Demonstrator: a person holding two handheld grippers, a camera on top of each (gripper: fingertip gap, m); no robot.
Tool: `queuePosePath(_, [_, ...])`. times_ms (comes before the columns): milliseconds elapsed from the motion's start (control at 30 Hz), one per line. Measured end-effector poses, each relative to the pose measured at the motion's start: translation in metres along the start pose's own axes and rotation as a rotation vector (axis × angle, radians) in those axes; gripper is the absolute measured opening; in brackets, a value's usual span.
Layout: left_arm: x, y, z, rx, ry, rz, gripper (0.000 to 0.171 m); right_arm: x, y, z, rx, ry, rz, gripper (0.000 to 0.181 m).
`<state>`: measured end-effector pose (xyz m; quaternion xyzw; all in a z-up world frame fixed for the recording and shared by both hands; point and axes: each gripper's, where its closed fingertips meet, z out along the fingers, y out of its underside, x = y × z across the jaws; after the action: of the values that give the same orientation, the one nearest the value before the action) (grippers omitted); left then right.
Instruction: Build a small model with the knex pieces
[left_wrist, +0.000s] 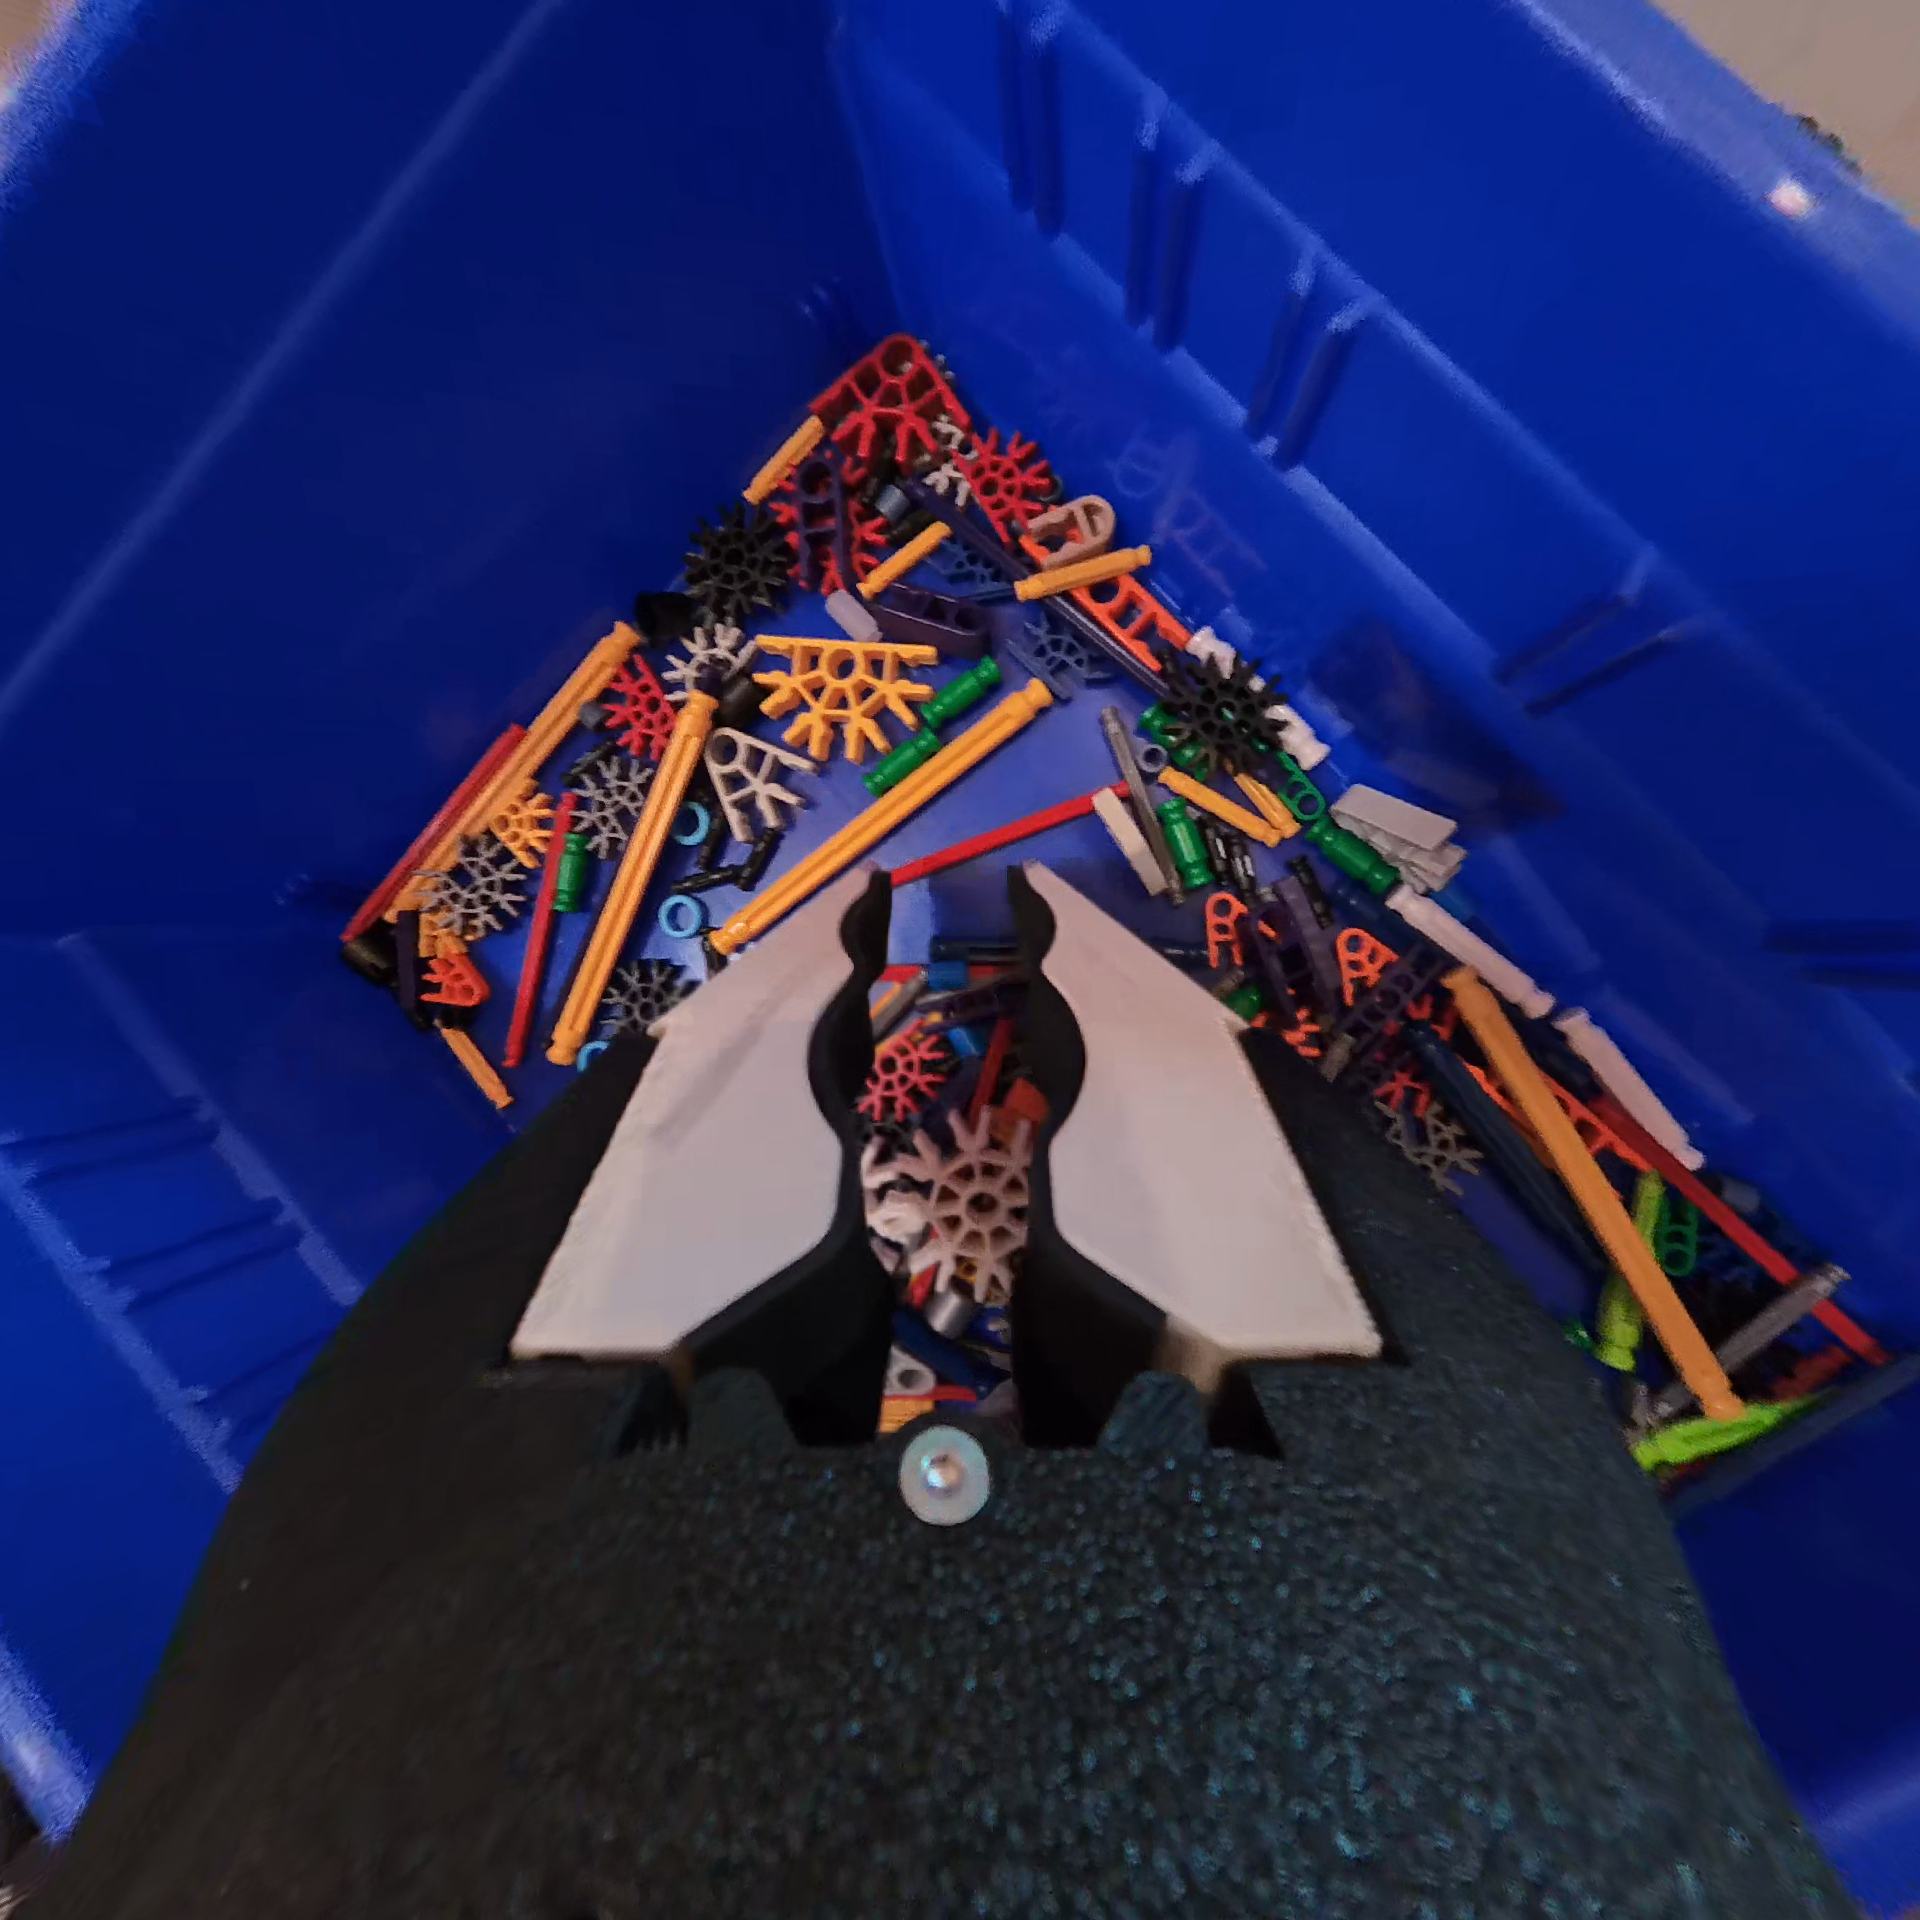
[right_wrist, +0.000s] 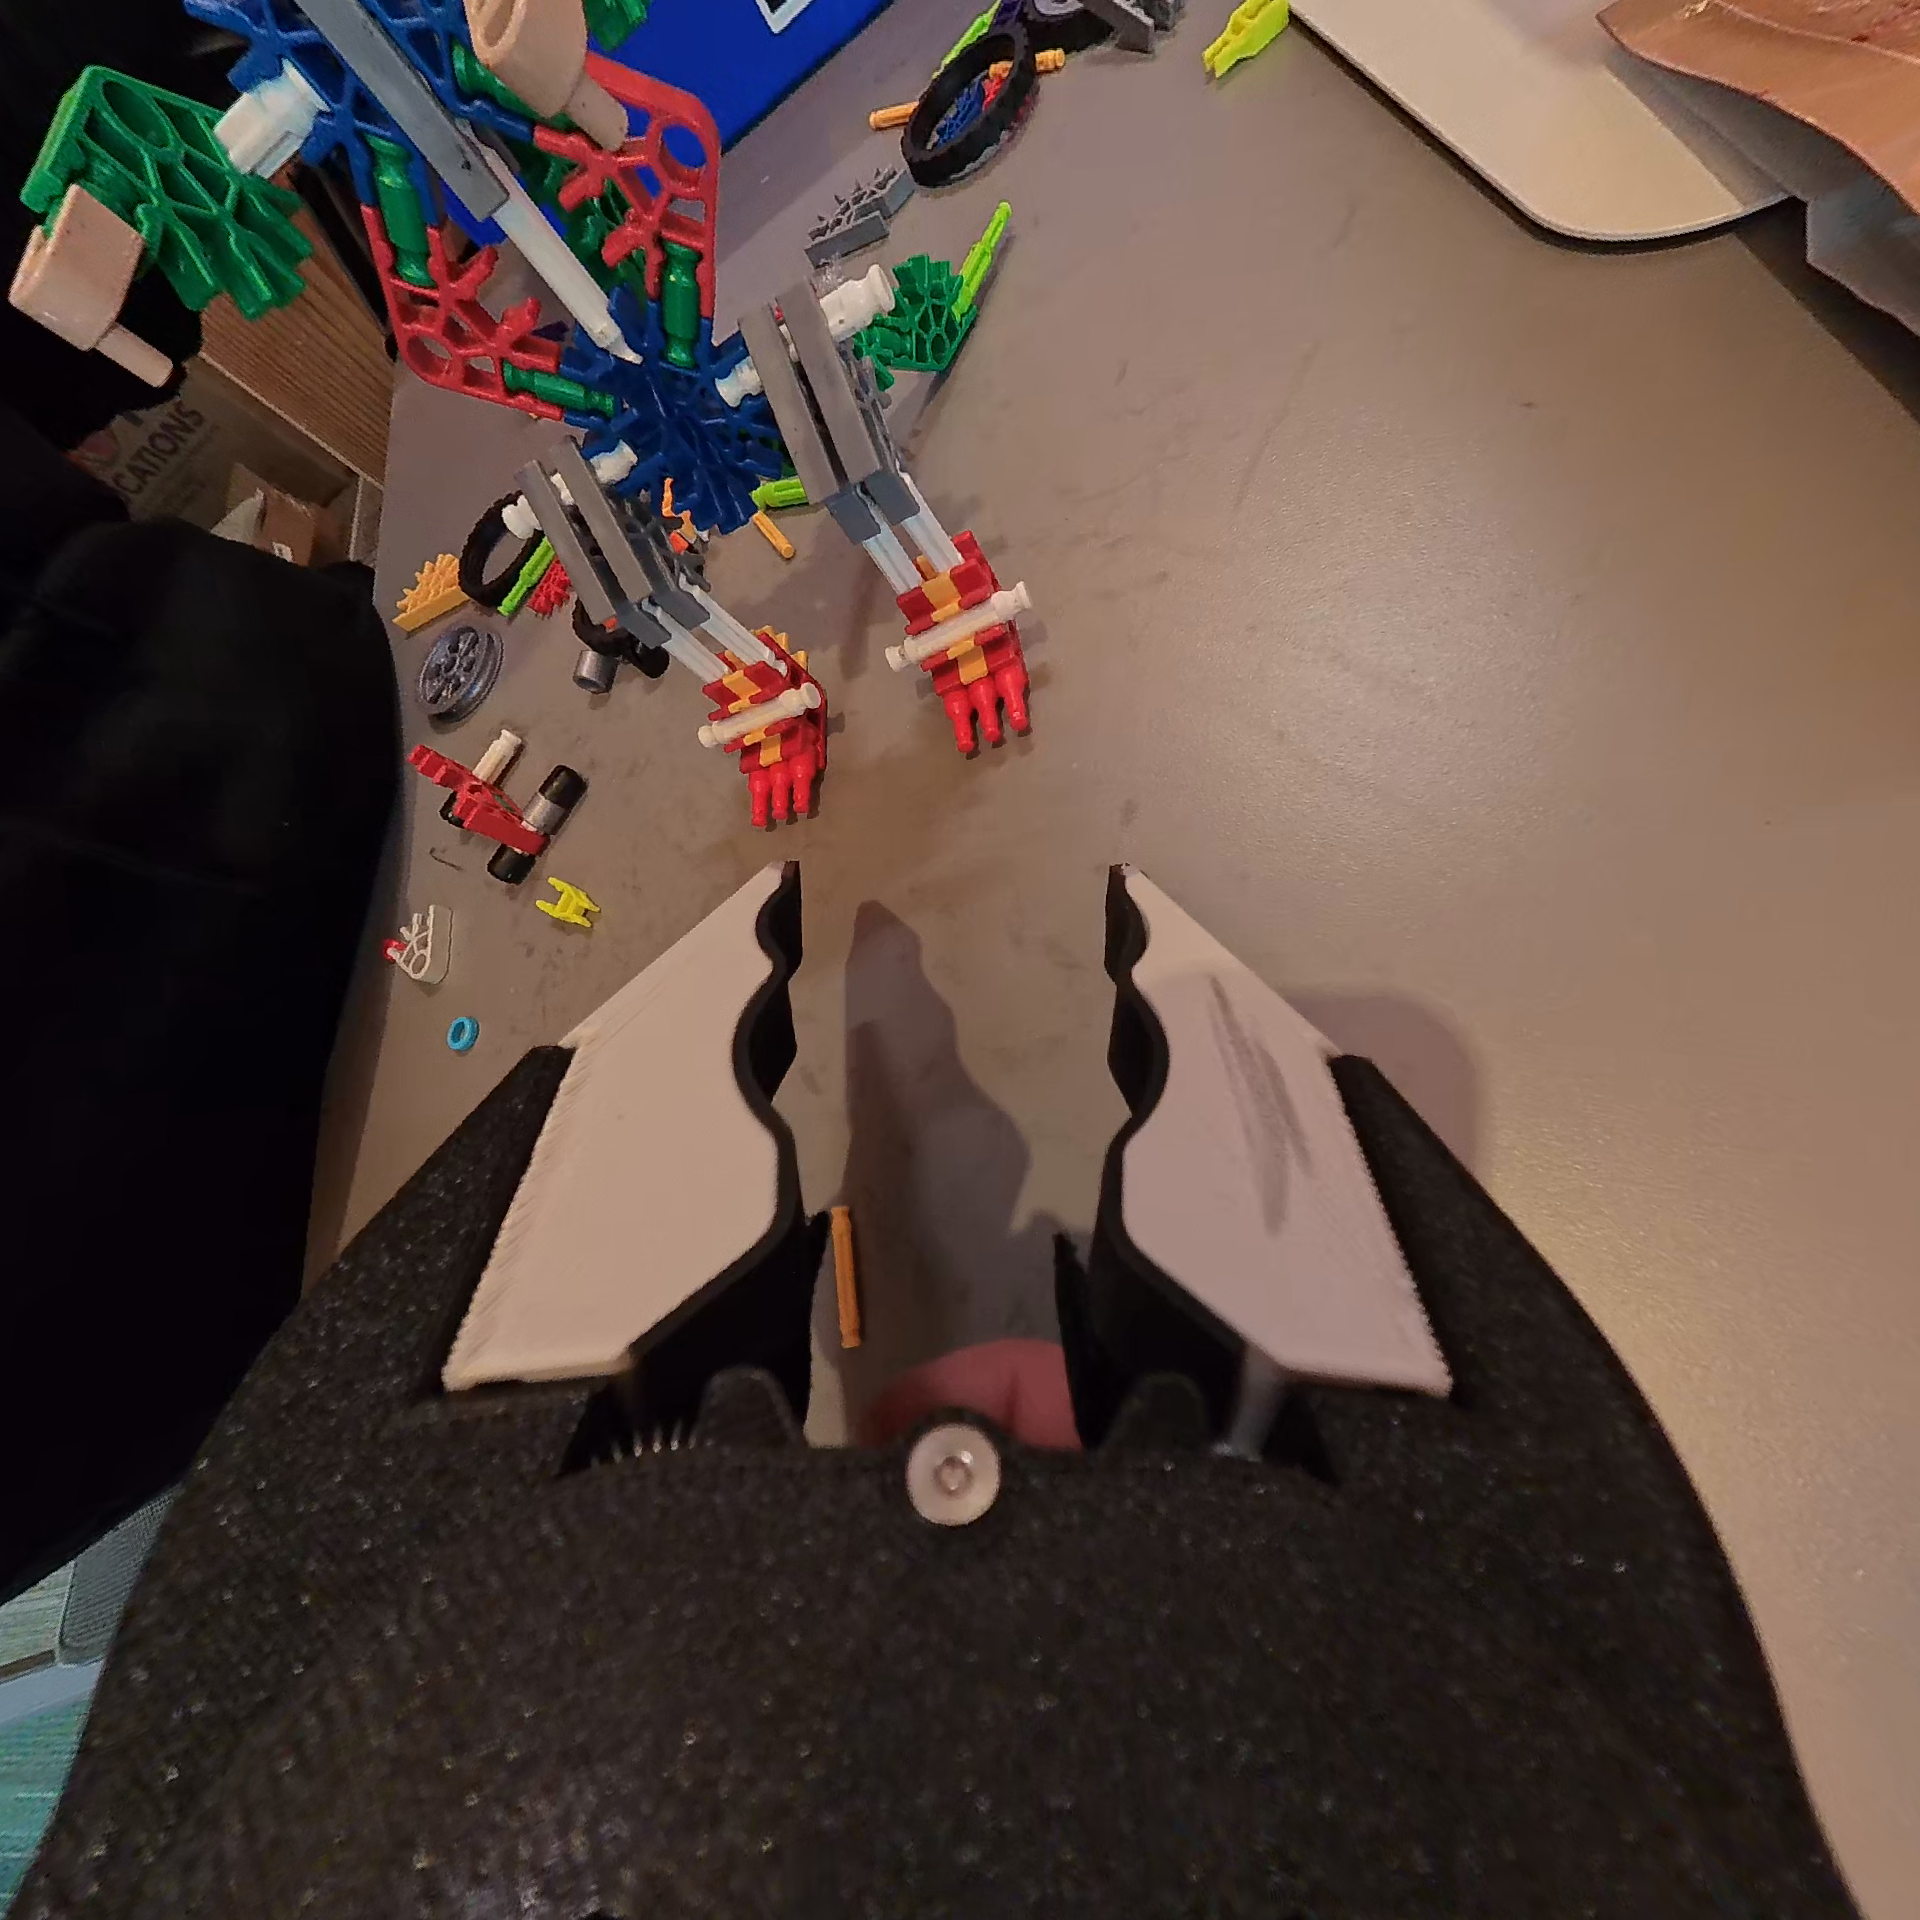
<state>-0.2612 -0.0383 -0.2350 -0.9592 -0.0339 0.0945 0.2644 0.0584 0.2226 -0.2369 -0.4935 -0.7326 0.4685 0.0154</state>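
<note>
My left gripper (left_wrist: 948, 883) is open and empty, held inside a deep blue bin (left_wrist: 416, 416) above a heap of small construction-toy rods and connectors (left_wrist: 831, 707). A pale snowflake connector (left_wrist: 971, 1195) lies below the gap between its jaws. My right gripper (right_wrist: 954, 873) is open and empty above a grey table (right_wrist: 1403, 623). Just ahead of it stands a built toy figure (right_wrist: 665, 395) of blue, red and green connectors with two legs ending in red feet (right_wrist: 971, 665). A short orange rod (right_wrist: 847, 1278) lies on the table between the jaws.
Loose pieces lie left of the figure: a grey wheel (right_wrist: 460, 670), a black tyre (right_wrist: 966, 104), a red-and-black part (right_wrist: 499, 800), a blue ring (right_wrist: 462, 1034). A dark chair (right_wrist: 156, 935) is at the left. A white board (right_wrist: 1507, 114) and brown paper (right_wrist: 1766, 62) lie far right. My left tips are about 30 centimeters from the grey wheel (right_wrist: 460, 670), my right tips only 20 centimeters.
</note>
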Motion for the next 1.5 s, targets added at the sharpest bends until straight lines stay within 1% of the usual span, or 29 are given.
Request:
queuePosePath(167, [-0.012,-0.011,0.002,0.048,-0.065,-0.011,0.024,0.000,0.000,0.000,0.000,0.001,-0.002,0.058])
queuePosePath(267, [-0.013,-0.012,0.005,0.048,-0.075,-0.009,0.024,0.000,0.000,0.000,0.000,0.001,-0.001,0.058])
queuePosePath(533, [-0.013,-0.014,0.014,0.045,-0.083,0.037,0.017,0.000,0.000,0.000,0.000,0.001,-0.001,0.058])
queuePosePath(700, [-0.016,-0.015,0.020,0.040,-0.074,0.040,0.012,0.000,0.000,0.000,-0.001,0.001,-0.001,0.058])
queuePosePath(833, [-0.019,-0.014,0.022,0.044,-0.050,0.008,0.009,0.000,0.000,0.000,0.000,0.000,0.000,0.058])
queuePosePath(1000, [-0.011,-0.010,0.025,0.027,0.003,-0.005,0.003,0.000,0.000,0.000,0.001,0.001,-0.001,0.058])
queuePosePath(1233, [-0.014,-0.011,0.024,0.029,-0.032,0.031,0.011,0.000,0.000,0.000,0.002,0.001,-0.002,0.058])
queuePosePath(1500, [-0.007,-0.013,0.025,0.033,-0.010,0.064,0.004,0.000,0.000,0.000,0.003,0.001,-0.002,0.058])
